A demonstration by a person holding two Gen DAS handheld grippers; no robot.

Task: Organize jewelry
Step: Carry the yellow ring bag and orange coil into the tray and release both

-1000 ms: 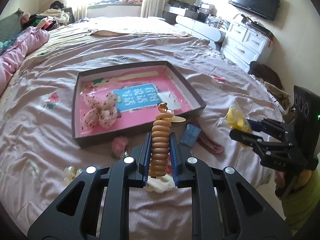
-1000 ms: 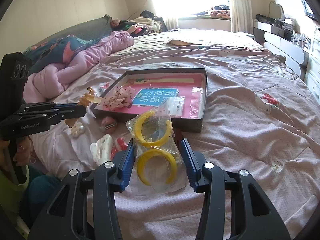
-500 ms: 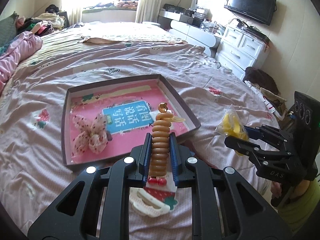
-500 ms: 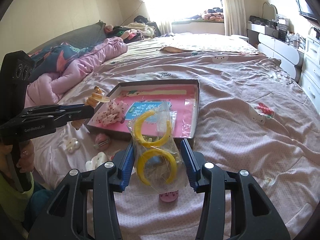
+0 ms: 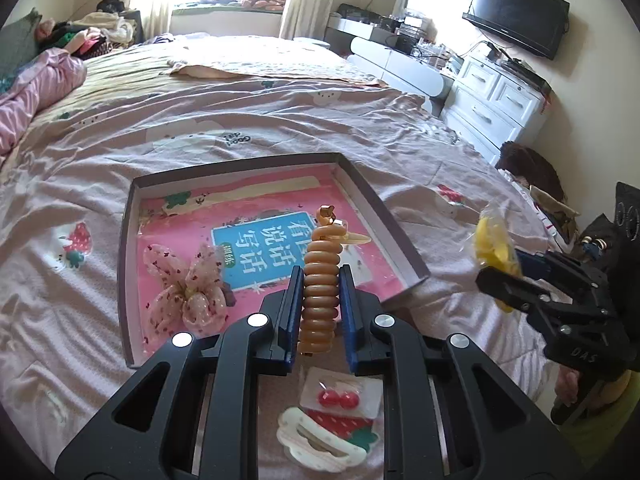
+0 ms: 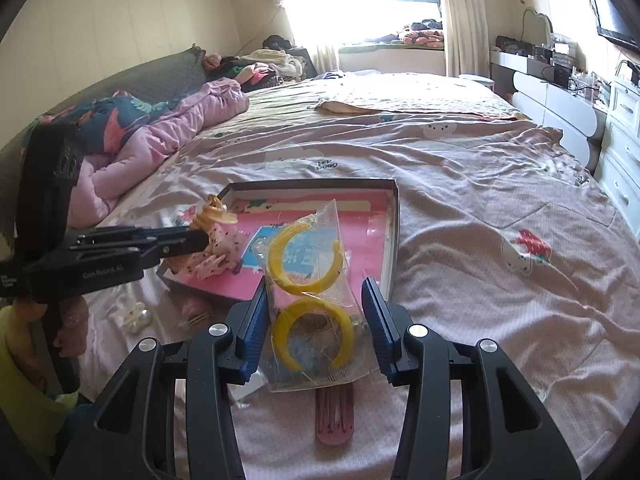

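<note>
My left gripper (image 5: pixel 320 276) is shut on a brown spiral coil hair tie (image 5: pixel 320 292) and holds it upright above the near edge of the shallow box tray (image 5: pixel 394 224) with its pink printed bottom. A pink spotted bow (image 5: pixel 186 284) lies in the tray at the left. My right gripper (image 6: pixel 316 292) is shut on a clear bag of yellow bangles (image 6: pixel 308 280), held over the tray's near right corner (image 6: pixel 394 240). The left gripper also shows in the right wrist view (image 6: pixel 200 240), and the right gripper in the left wrist view (image 5: pixel 496 268).
On the pink bedspread (image 5: pixel 280 120) near me lie a strawberry clip card with red beads (image 5: pixel 332 420), a pink clip (image 6: pixel 334 416), a small pink hair clip (image 6: pixel 196 312) and a white clip (image 6: pixel 136 318). A pink duvet (image 6: pixel 160 136) lies left. White drawers (image 5: pixel 496 104) stand right.
Both grippers have risen and moved forward toward the tray with their loads. The loose items on the bedspread have slid toward the bottom of both views.
</note>
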